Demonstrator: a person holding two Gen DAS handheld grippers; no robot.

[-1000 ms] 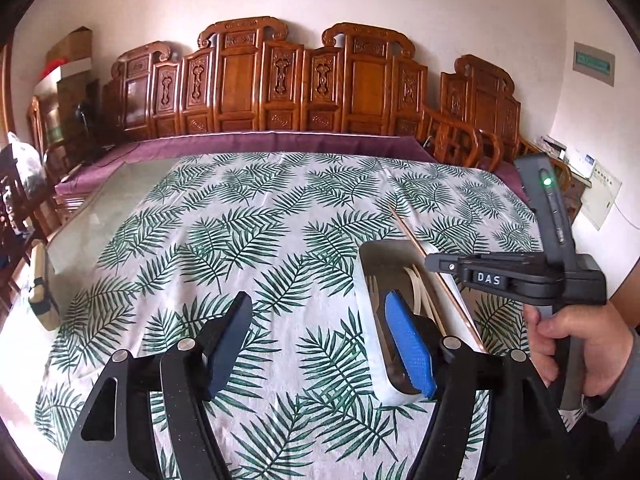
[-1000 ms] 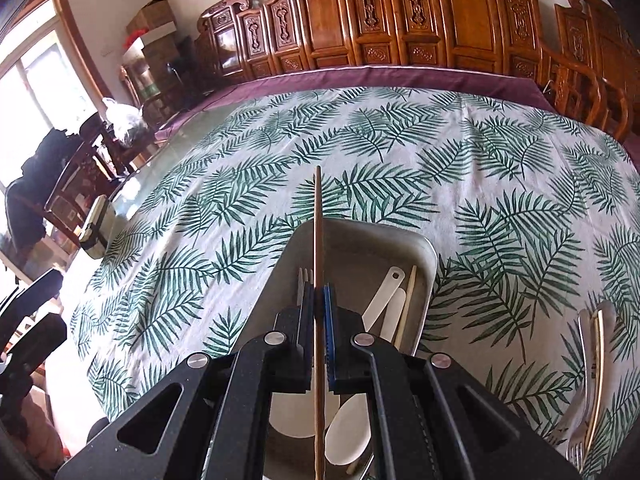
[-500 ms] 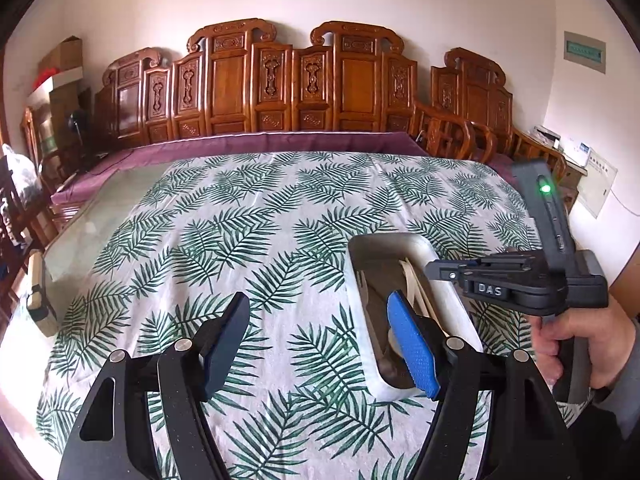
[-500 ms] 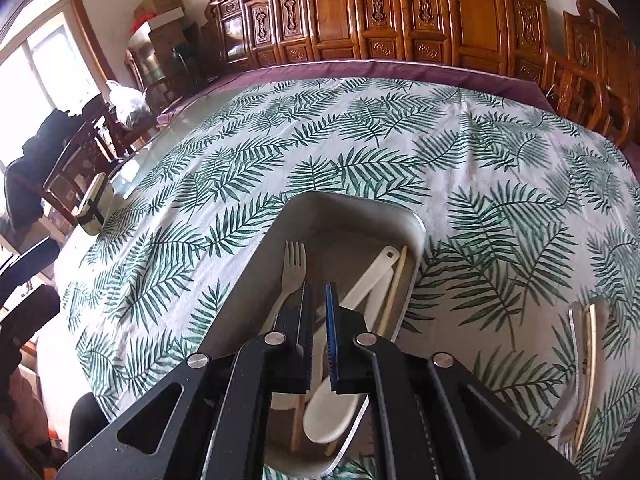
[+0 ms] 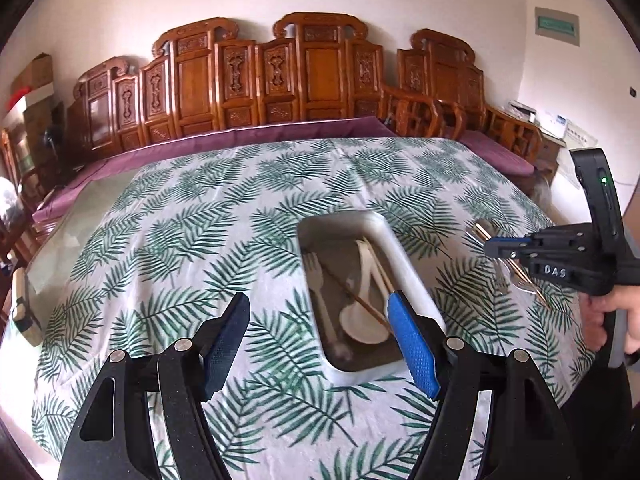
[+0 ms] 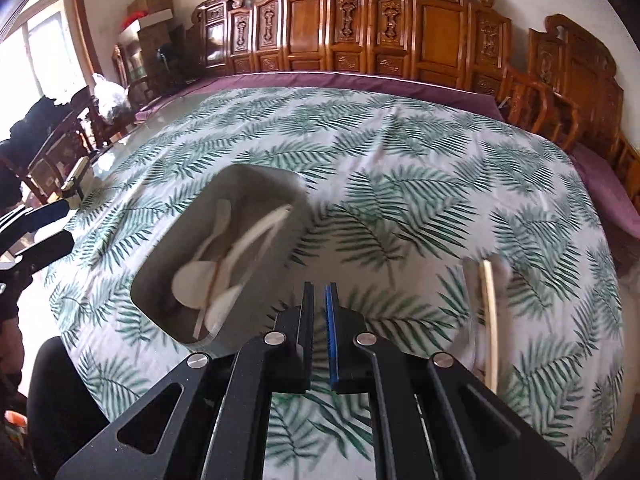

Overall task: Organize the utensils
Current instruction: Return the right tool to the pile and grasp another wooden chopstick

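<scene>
A white tray (image 5: 404, 264) sits on the leaf-print tablecloth (image 5: 200, 216), holding a pale fork (image 5: 316, 276), white spoons (image 5: 366, 320) and a brown chopstick (image 5: 356, 298) lying slantwise; the left gripper (image 5: 320, 340) hangs at the tray's near end, jaws wide with nothing between them; the right gripper (image 6: 319, 328) is over the cloth just right of the tray, jaws nearly together and empty; more utensils (image 5: 508, 268), metal and gold-toned, lie on the cloth to the tray's right, beneath the right gripper.
</scene>
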